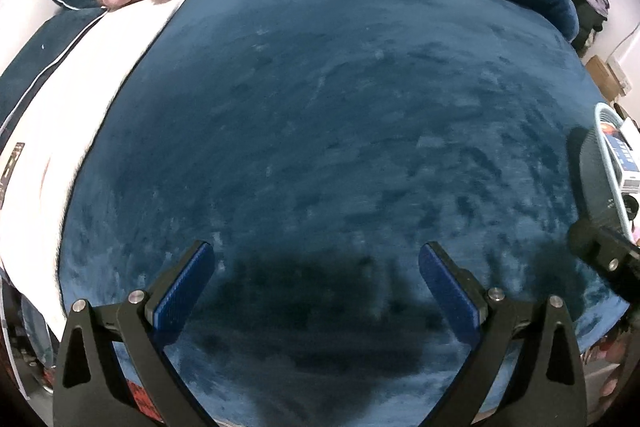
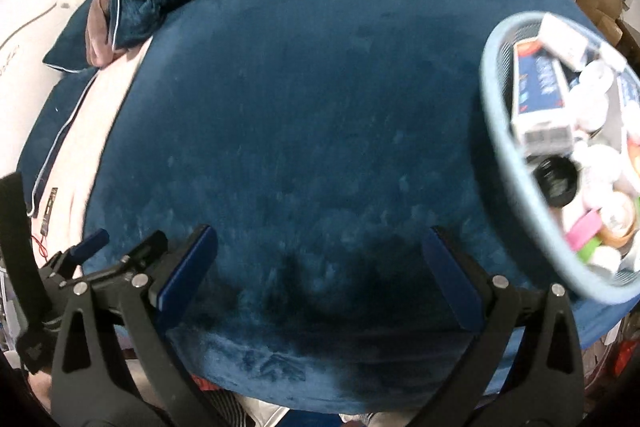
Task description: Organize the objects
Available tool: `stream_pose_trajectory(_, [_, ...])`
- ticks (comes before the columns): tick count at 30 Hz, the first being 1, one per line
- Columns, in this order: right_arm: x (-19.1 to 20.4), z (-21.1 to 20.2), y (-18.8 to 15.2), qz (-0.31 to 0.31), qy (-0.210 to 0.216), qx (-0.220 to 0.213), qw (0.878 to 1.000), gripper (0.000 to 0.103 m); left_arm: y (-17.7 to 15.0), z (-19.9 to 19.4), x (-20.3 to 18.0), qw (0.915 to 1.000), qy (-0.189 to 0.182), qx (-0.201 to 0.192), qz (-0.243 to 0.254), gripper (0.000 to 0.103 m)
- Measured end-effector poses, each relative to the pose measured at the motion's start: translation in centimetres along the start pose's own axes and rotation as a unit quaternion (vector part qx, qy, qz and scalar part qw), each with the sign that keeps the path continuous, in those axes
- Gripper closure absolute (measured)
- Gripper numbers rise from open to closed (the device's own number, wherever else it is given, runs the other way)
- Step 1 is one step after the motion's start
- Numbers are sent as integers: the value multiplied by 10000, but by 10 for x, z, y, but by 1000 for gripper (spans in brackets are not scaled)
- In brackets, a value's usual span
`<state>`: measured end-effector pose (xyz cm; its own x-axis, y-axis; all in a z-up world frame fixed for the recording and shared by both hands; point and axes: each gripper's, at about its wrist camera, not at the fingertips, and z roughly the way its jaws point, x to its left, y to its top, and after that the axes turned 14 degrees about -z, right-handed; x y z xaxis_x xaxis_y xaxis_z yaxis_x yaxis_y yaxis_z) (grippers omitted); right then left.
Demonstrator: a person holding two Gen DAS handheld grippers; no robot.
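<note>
**Basket full, both claws empty**

While the left claw gapes wide over the bed, the basket sits beyond its right fingertip. From the right claw, equally wide, that basket brims with light boxes and jars; its stiff rim looks the safest hold.

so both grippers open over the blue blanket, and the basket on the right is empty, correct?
Not quite. The basket is full: boxes, a black jar and other small items, as the right wrist view shows. The rest holds: left gripper and right gripper are both open over the blue blanket, holding nothing.
</note>
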<state>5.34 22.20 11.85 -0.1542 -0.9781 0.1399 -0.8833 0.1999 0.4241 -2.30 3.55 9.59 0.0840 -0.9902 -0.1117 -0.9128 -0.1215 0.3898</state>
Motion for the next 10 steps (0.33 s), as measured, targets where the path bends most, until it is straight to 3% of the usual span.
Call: stream_pose_trajectory(10, [13,36,-18,-19,-249,192,9995,0,-1,21,24,9999,-84,57,24,1])
